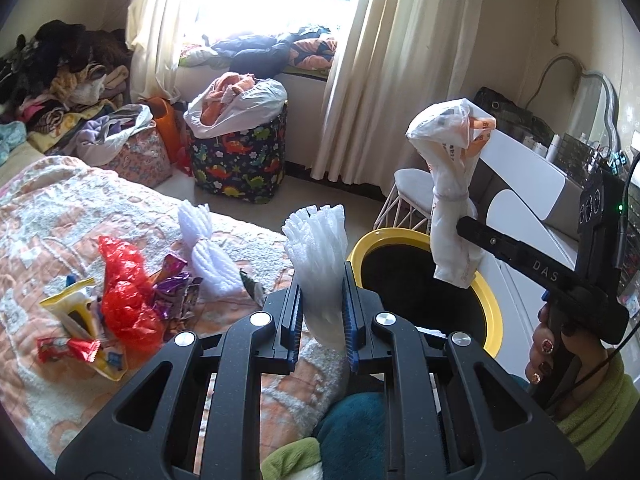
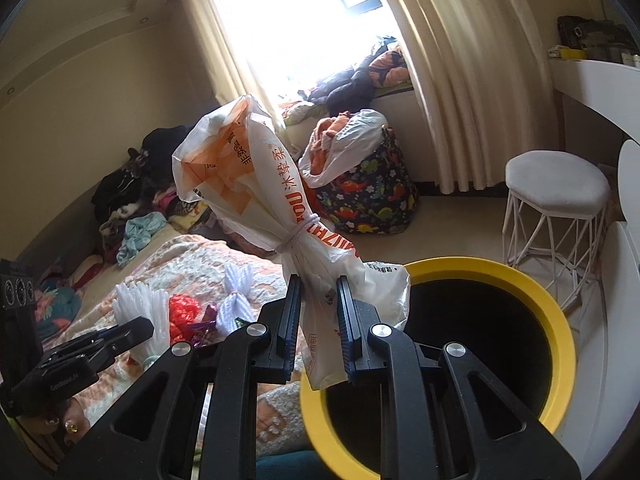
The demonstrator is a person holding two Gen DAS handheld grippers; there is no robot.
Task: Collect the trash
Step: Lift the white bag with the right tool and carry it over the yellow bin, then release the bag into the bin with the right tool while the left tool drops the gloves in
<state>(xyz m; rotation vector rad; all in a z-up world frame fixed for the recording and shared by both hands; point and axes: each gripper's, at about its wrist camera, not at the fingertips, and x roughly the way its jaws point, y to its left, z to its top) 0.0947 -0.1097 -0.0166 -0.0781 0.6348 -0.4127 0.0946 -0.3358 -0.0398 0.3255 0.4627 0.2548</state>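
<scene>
left gripper (image 1: 323,312) pinches foam net (image 1: 318,256); right gripper (image 2: 319,332) clamps tied bag (image 2: 260,184), seemingly above bin (image 2: 560,320).

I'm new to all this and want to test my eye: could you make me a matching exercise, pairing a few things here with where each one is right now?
Things:
1. white foam fruit net
2. tied white-and-orange plastic bag
3. crumpled red plastic bag
4. yellow-rimmed black bin

Places:
A. lying on the bed quilt
B. clamped in the right gripper
C. on the floor by the bed
D. clamped in the left gripper

Pairs: 1-D, 2-B, 3-A, 4-C
</scene>
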